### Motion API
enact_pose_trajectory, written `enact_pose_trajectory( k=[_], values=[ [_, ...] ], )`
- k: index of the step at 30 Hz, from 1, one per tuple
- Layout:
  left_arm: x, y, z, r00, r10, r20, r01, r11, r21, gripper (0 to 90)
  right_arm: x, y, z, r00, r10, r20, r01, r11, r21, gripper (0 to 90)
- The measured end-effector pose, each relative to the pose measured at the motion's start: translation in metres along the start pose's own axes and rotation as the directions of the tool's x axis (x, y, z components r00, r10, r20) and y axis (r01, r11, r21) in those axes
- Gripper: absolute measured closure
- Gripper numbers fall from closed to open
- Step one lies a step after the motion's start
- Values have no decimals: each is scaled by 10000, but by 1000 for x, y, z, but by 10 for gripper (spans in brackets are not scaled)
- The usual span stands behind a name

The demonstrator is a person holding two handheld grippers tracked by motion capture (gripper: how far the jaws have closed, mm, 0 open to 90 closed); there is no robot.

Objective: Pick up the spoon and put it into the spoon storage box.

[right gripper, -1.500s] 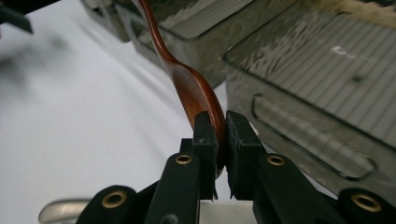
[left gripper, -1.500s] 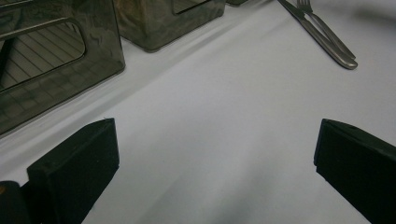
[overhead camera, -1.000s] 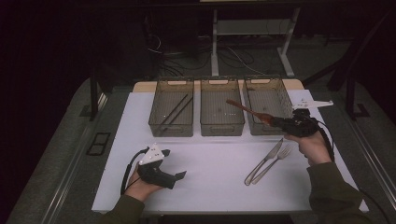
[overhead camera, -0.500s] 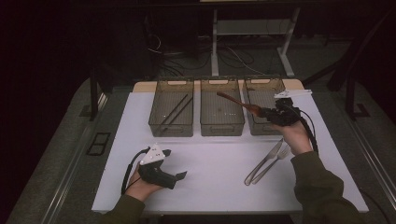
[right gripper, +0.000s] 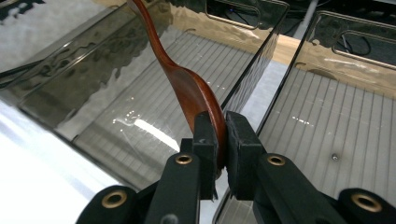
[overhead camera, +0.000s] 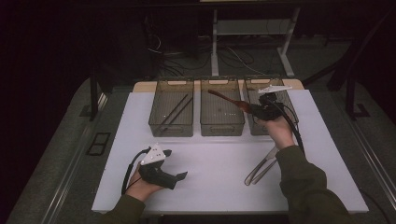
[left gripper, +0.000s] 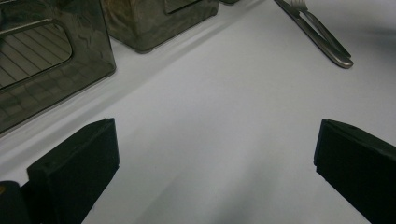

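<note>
- right gripper (overhead camera: 253,108) clenched on the bowl end of a brown wooden spoon (overhead camera: 227,98); right gripper view shows both pads squeezing the bowl edge (right gripper: 205,100)
- spoon held in the air, handle pointing away and left over the middle bin (overhead camera: 222,127), bowl end about above the wall between the middle bin and the right bin (overhead camera: 256,129)
- spoon tilted, not touching any bin floor as far as visible
- left gripper (overhead camera: 180,177) released, jaws wide apart with nothing between them, resting low on the white bench (overhead camera: 210,163) near the front-left
- left bin (overhead camera: 170,128) holds dark thin sticks, look like chopsticks (overhead camera: 175,111)
- metal fork and knife (overhead camera: 262,165) lie side by side on the bench in front of the right bin, next to the right forearm; also seen in left gripper view (left gripper: 317,32)
- three bins in a row at the far side of the bench, close together
</note>
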State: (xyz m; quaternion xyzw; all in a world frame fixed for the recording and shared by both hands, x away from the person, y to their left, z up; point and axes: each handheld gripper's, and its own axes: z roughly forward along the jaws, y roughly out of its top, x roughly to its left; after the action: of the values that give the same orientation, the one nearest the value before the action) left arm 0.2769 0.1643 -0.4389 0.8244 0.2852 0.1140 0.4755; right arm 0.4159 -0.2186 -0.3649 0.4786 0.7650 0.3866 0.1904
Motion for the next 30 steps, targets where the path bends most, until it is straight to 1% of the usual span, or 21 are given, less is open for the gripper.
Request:
enact_pose_trajectory(
  k=[2,4,12,16,25,27,29,30],
  values=[
    [0,0,0,10000,-2,19,1,10000,38,0,1,1,5,10000,30,72,-30,10000,-6,820],
    [0,0,1,10000,19,34,-19,10000,20,0,2,2,9,10000,75,39,-75,10000,-11,820],
    [0,1,1,10000,55,63,-56,10000,12,0,17,5,24,9999,131,80,-132,9998,164,821],
    [-1,1,1,10000,39,77,-39,10000,0,0,19,4,27,9999,122,63,-123,9998,152,820],
    [-1,1,2,10000,34,65,-34,10000,19,0,22,2,29,10000,48,-85,-44,9991,415,812],
    [-1,1,1,10000,47,74,-47,10000,13,0,22,2,29,9999,11,-122,-5,9990,442,781],
    [-1,1,1,10000,34,73,-35,10000,12,0,22,1,30,9997,-19,-248,31,9988,497,725],
    [-1,1,1,10000,36,73,-37,10000,12,0,22,1,29,9996,-110,-249,122,9987,485,711]
  ],
)
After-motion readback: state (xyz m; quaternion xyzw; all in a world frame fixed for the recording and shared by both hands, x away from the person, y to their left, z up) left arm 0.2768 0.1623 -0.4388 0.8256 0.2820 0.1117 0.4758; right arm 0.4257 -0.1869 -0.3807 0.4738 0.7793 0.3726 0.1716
